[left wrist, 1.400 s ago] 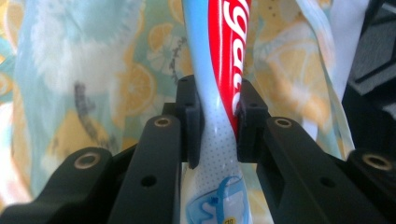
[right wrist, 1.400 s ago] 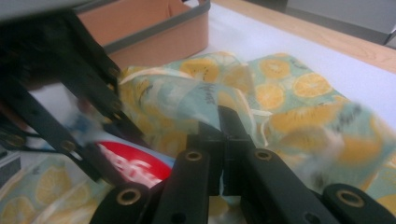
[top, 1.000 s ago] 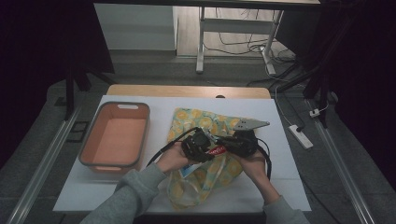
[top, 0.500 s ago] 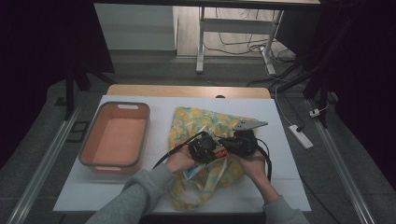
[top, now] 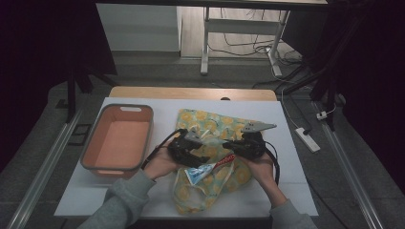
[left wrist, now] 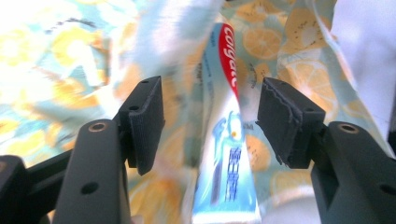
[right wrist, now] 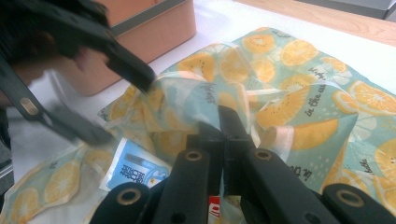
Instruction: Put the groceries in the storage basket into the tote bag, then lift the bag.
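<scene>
High view, contents of the table [top: 157, 202]:

Item one — cloth bag [top: 224, 125], pale blue with orange-slice print, lying at the middle of the white surface and reaching toward its near edge; the cloth is rumpled where my two grippers meet over it.

Item two — toothpaste tube [top: 205, 171], red, white and blue, lying aslant on the near half of the bag, its wide crimped end toward the near-left, its red end toward my right gripper [top: 228, 144].

Item three — orange bin [top: 95, 143] with a grey rim, standing at the left side of the surface, well apart from the bag.

Item four — my left gripper [top: 197, 153], at the bag's left side. In the left gripper view its fingers [left wrist: 142, 119] stand spread, having just been opening; the toothpaste tube [left wrist: 229, 144] lies in the gap between them, clear of both pads, with the bag [left wrist: 65, 60] blurred behind.

Item five — my right gripper, at the bag's middle. In the right gripper view its fingers [right wrist: 233, 126] are pressed together, pinching a raised fold of the bag [right wrist: 299, 102] — the cloth stands up as a ridge from the grip. Below that fold the tube's [right wrist: 135, 170] blue end shows, and the left gripper [right wrist: 126, 100] hovers blurred above it, before the bin [right wrist: 154, 23].
</scene>
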The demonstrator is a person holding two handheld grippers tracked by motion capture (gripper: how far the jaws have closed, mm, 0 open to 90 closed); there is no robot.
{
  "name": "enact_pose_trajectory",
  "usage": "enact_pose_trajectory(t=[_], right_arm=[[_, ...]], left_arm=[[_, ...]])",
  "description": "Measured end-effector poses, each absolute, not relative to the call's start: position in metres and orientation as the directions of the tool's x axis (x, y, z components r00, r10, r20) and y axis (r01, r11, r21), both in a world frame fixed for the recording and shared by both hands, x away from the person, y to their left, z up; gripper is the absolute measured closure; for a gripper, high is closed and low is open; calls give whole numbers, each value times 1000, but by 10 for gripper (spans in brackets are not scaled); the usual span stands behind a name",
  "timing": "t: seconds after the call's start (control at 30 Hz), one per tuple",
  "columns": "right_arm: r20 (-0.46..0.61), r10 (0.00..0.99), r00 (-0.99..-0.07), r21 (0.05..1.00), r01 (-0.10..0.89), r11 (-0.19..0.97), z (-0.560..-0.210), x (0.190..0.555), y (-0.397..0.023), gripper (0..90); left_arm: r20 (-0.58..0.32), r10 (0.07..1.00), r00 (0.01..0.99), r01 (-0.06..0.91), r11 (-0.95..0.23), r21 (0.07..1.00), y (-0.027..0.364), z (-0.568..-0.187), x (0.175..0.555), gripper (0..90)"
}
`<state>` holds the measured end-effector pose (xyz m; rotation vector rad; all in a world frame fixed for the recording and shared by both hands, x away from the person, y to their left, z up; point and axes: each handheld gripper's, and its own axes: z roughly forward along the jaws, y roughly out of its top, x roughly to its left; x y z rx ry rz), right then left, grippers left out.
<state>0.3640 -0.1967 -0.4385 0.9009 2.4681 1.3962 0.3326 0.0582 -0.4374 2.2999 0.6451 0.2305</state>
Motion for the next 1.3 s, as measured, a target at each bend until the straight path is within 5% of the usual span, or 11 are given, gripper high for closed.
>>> enact_pose_trajectory(t=[0.6,1.3], right_arm=[[123,561,-819,814,406,415,-452,356,-206,897],[97,571,-815,826,386,411,-455,346,-223,896]], left_arm=[[-59,610,790,450,-513,731,148,-431,309,389],[-52,616,786,504,-590,631,109,-462,315,267]])
